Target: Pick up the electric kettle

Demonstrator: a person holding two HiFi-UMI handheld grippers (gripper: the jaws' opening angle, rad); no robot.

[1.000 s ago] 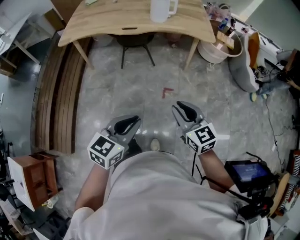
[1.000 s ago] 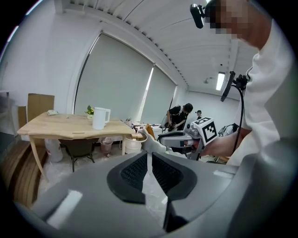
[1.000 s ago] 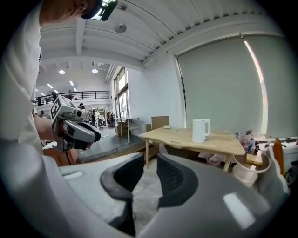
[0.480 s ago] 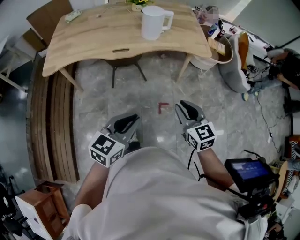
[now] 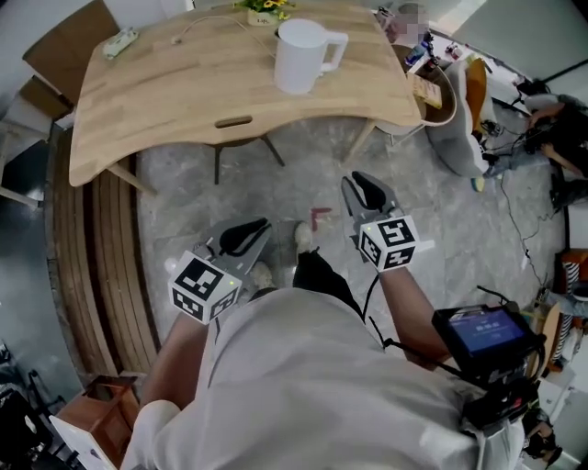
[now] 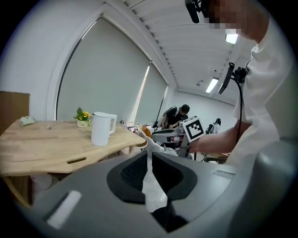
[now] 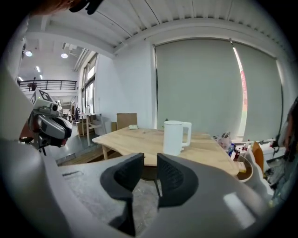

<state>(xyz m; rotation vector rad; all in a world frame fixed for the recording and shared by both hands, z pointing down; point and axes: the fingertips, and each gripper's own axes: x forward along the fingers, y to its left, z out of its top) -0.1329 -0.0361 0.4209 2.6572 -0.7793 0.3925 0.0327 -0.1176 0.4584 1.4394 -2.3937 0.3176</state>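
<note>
While the left tool (image 5: 246,237) and the right tool (image 5: 366,191) hang short of the desk (image 5: 175,110), the electric kettle (image 5: 300,57) stands untouched

As the head view looks down, the white electric kettle stands upright on the light wooden desk, toward its far right part, with its handle turned to the right. Both tools are held over the grey floor (image 5: 230,197) on the near side of the desk, well apart from the kettle and from each other. Each tool's jaws stand a narrow gap apart with nothing between them (the left gripper view and the right gripper view show only floor through the gap). A small pot of yellow flowers (image 5: 265,11) sits at the desk's far edge, just behind the kettle. A red mark (image 5: 319,217) lies on the floor roughly between the two tools, and wooden planks (image 5: 101,266) lie along the floor at the desk's left end
</note>
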